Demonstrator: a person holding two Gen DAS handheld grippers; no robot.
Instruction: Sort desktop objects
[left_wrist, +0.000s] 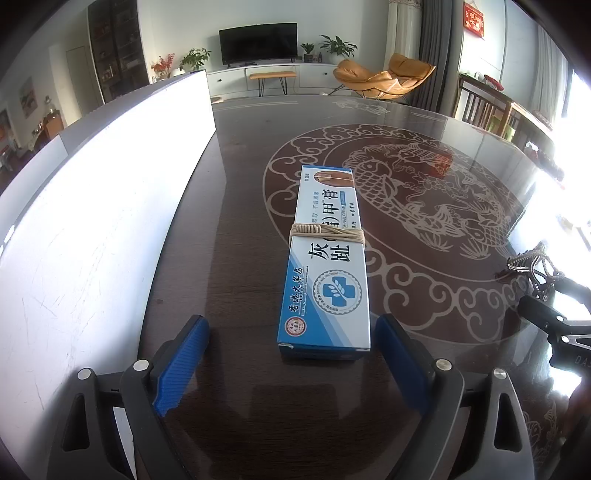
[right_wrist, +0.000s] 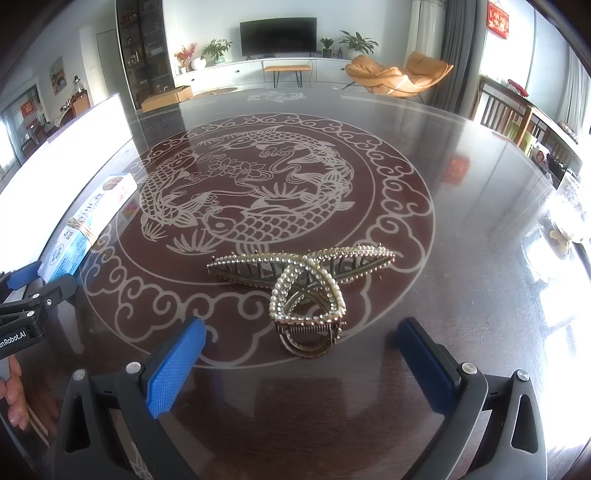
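The left gripper (left_wrist: 291, 354) is held low and level, its two blue-padded fingers (left_wrist: 181, 360) spread wide apart with nothing between them. The right gripper (right_wrist: 301, 363) sits in the same pose, fingers (right_wrist: 173, 369) wide apart and gripping nothing. In the right wrist view the left gripper shows at the left edge, with the person's left hand (right_wrist: 13, 395) wrapped round its handle
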